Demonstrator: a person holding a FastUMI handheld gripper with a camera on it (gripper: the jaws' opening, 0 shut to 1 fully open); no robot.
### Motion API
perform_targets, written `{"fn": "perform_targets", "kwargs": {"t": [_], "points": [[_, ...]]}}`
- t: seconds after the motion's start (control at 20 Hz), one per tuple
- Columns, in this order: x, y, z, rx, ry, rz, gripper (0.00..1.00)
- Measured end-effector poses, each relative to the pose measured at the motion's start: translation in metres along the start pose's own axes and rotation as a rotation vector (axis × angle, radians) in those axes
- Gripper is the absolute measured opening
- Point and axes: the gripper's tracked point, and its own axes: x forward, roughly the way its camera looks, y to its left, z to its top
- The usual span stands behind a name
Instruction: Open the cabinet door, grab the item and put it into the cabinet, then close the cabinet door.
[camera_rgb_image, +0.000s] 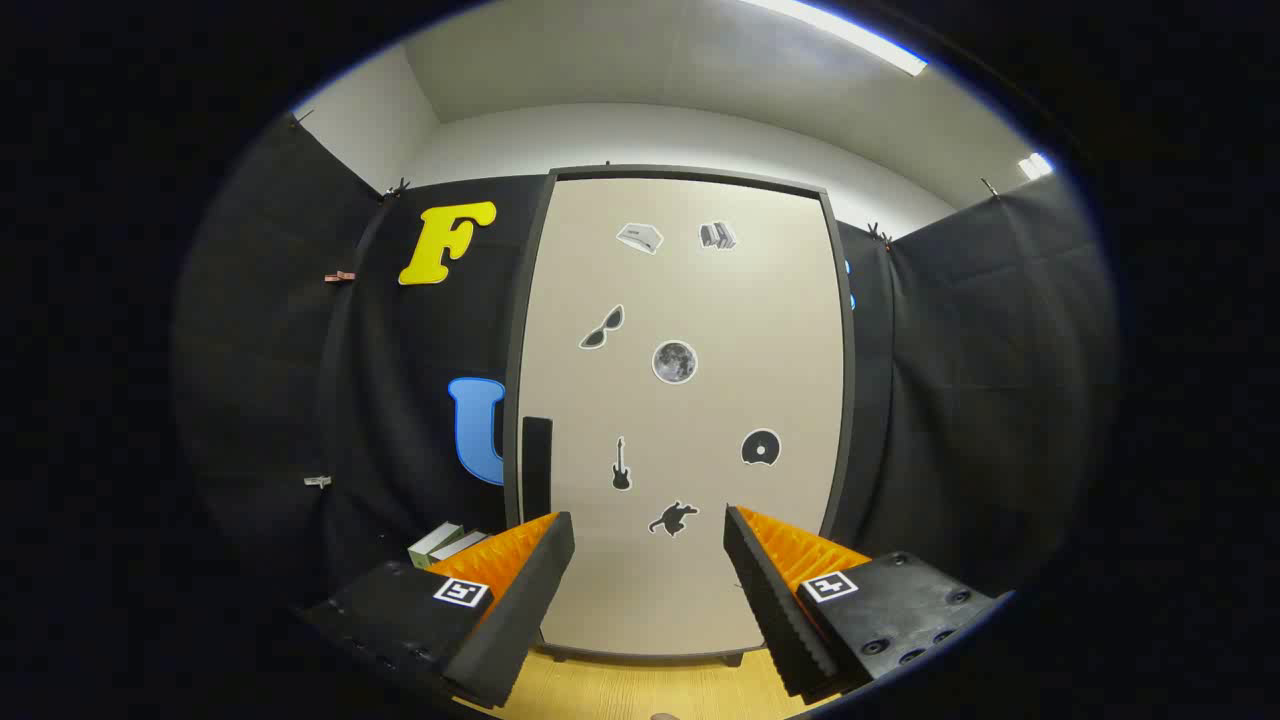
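A tall cabinet (685, 400) stands straight ahead of me, its beige door (700, 300) shut within a dark frame. Several small stickers dot the door. A black vertical handle (537, 465) sits on the door's left edge, low down, just above my left finger. My gripper (648, 545) is open, nothing between its fingers, and it faces the lower part of the door from a short distance. A small stack of flat boxes or books (447, 543) lies beside the cabinet's left foot, just beyond my left finger.
Black cloth walls close in on both sides of the cabinet. A light wooden surface (640, 690) runs under the cabinet's foot and under my fingers. White wall and ceiling with a strip light show above.
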Motion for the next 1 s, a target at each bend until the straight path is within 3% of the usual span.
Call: {"fn": "perform_targets", "kwargs": {"t": [1.0], "points": [[-0.007,0.010,0.002,0.006,0.001,0.021,0.97]]}}
